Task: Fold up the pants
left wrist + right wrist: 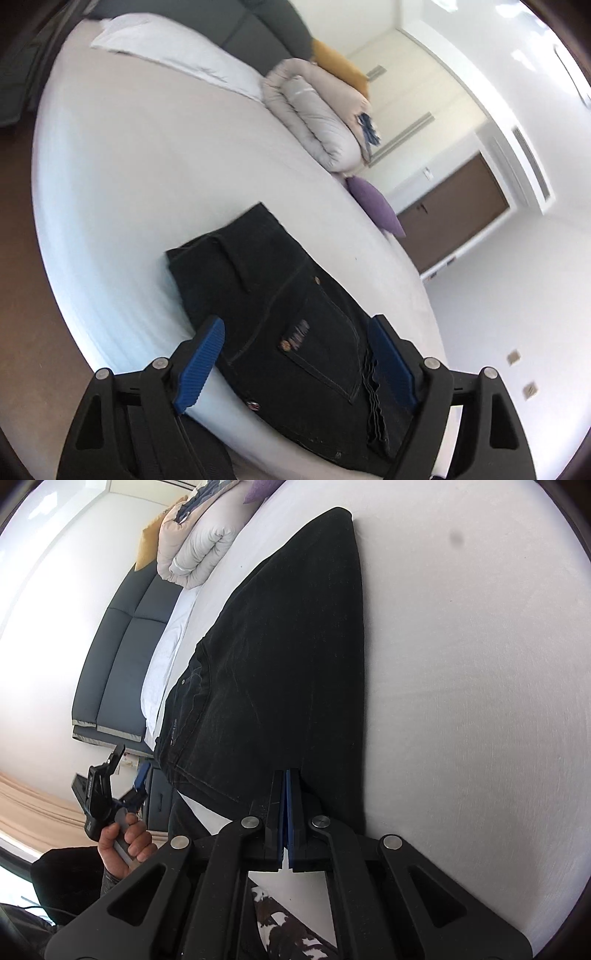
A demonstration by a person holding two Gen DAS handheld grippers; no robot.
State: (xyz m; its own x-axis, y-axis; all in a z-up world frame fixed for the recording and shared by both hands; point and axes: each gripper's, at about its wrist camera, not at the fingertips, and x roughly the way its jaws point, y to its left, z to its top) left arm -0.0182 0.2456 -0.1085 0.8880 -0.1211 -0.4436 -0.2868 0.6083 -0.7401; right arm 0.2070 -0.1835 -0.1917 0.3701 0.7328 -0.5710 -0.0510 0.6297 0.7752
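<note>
The left hand-held gripper (pixel 295 358) has its blue pads (pixel 201 360) spread wide apart, with nothing pressed between them. In the right wrist view a bare hand (pixel 127 843) grips its handle, fingers curled around it. The right hand-held gripper (pixel 286 775) is closed, its blue pads together and angled downward.

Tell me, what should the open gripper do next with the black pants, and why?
Probably ease the left gripper down onto the pants and pinch the waist end. Its jaws stand open above that end, while the right gripper is shut at the pants' edge.
</note>
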